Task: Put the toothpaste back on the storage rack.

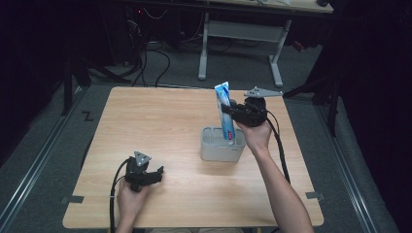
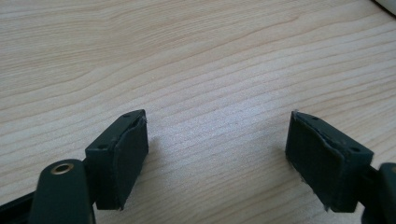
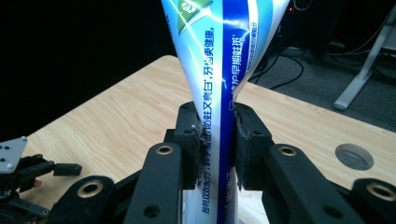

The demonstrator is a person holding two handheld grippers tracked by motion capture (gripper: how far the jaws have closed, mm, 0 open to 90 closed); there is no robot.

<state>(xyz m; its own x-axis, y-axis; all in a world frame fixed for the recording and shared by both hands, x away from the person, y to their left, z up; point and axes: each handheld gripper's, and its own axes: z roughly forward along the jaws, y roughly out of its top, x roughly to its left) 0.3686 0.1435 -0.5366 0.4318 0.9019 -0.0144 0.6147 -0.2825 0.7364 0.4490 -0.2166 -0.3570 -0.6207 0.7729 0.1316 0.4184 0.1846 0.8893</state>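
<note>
High view: on a pale wooden table [image 1: 160, 126], right gripper [image 1: 232, 110] clamped on an upright blue-and-white toothpaste tube [image 1: 224, 114], gripped around its upper half; lower end of the tube standing inside a light grey holder [image 1: 218, 151] set right of the table's middle. Person's right hand [image 1: 256, 133] wrapped under the gripper, just behind and beside the holder. Left gripper [image 1: 156, 174] well apart at the near left of the table, held low in the left hand [image 1: 130, 199], jaws apart, nothing between them. Beyond the table, grey floor [image 1: 184, 73] with black cables and the white legs of a desk [image 1: 240, 31]

Left gripper view: two black padded jaws standing wide over bare wood grain, one pad [image 2: 128, 158] at left, the other at right, empty gap between, table [image 2: 196, 60] close beneath

Right gripper view: pads [image 3: 191, 140] pressed on both sides of the toothpaste tube [image 3: 224, 60], squeezing it narrow at the grip, printed Chinese lettering running down its length. Left gripper [image 3: 28, 172] far off at lower left on the table [image 3: 116, 116]. Round grommet hole [image 3: 354, 157] in the tabletop at right, desk leg [image 3: 364, 74] and cables on the floor behind
</note>
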